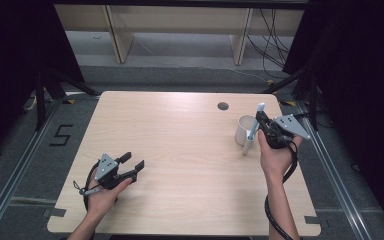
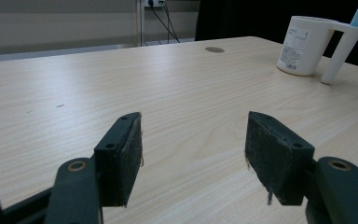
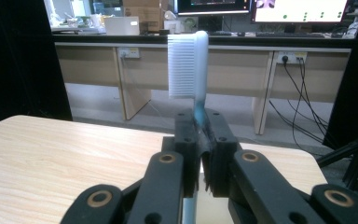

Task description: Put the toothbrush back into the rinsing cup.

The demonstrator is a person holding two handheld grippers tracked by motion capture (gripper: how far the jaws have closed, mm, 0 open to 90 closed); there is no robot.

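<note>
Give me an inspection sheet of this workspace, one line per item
Surface: light wooden table, round grommet hole near the far edge.
Job's things: white mug at the right; toothbrush bristles up.
Clutter: nothing seen.
Grippers: left gripper open, low over the near-left table; right gripper shut on the toothbrush handle beside the mug.
Cables: one trails from each gripper; more hang behind the table.
Surroundings: black curtains, wooden bench, monitors, floor mark 5.

Surface (image 1: 180, 150) pale wood grain. Mug (image 1: 244, 129) white, barcode label. Toothbrush (image 3: 192, 65) white bristles, blue-teal handle. Both claws black: left claw (image 2: 193, 149), right claw (image 3: 199, 135).
</note>
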